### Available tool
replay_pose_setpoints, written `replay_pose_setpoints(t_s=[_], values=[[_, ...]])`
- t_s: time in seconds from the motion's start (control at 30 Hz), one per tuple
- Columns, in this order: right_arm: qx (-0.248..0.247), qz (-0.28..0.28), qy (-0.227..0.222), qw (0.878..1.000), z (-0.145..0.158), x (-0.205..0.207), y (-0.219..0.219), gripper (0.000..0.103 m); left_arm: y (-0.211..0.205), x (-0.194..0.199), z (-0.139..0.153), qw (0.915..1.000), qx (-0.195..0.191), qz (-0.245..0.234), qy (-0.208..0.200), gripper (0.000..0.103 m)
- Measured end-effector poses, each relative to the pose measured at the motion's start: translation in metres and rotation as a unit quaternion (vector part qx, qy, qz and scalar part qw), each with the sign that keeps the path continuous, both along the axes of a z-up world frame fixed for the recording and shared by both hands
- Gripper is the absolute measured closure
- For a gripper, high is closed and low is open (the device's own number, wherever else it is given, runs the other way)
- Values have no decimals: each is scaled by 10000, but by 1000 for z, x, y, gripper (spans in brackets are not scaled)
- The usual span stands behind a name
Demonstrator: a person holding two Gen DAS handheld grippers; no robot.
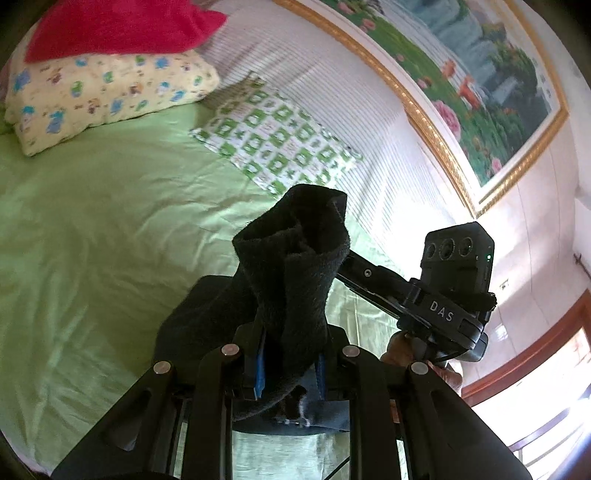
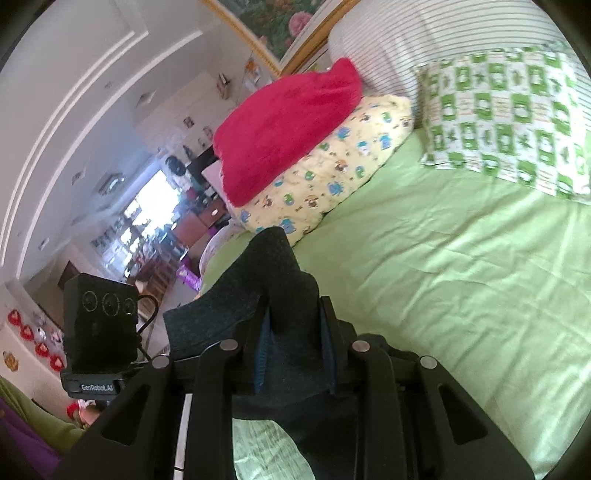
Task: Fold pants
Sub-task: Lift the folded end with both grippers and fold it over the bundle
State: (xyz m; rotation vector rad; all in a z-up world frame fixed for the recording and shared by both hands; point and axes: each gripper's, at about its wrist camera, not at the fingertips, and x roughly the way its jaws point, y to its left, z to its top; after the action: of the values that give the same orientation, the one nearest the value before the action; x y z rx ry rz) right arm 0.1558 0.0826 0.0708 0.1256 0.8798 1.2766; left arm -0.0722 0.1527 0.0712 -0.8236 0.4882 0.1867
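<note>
Green sheets cover the bed (image 2: pixel 461 280) under you, with pillows stacked at its head, so you have a broad soft surface to fold on; you hold the dark pants (image 1: pixel 291 266) lifted above it, probably to let the cloth hang straight; your left claw (image 1: pixel 288 365) is pinching one bunched edge, your right claw (image 2: pixel 295 350) is pinching another, close together; lowering them evenly looks like the next need.

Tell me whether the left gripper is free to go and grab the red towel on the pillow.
Probably not as things stand. The left gripper is shut on the dark pants, and the right gripper holds them too. The red towel lies across the green bed sheet, on the cartoon pillow.
</note>
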Motion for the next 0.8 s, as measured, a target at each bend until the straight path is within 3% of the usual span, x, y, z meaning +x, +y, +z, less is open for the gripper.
replay_pose_setpoints(t_s=[0.8], values=[[446,-1047,405,9927,-33,7,-139,76,-90,78,-4,9931,329,-1009,495,83]])
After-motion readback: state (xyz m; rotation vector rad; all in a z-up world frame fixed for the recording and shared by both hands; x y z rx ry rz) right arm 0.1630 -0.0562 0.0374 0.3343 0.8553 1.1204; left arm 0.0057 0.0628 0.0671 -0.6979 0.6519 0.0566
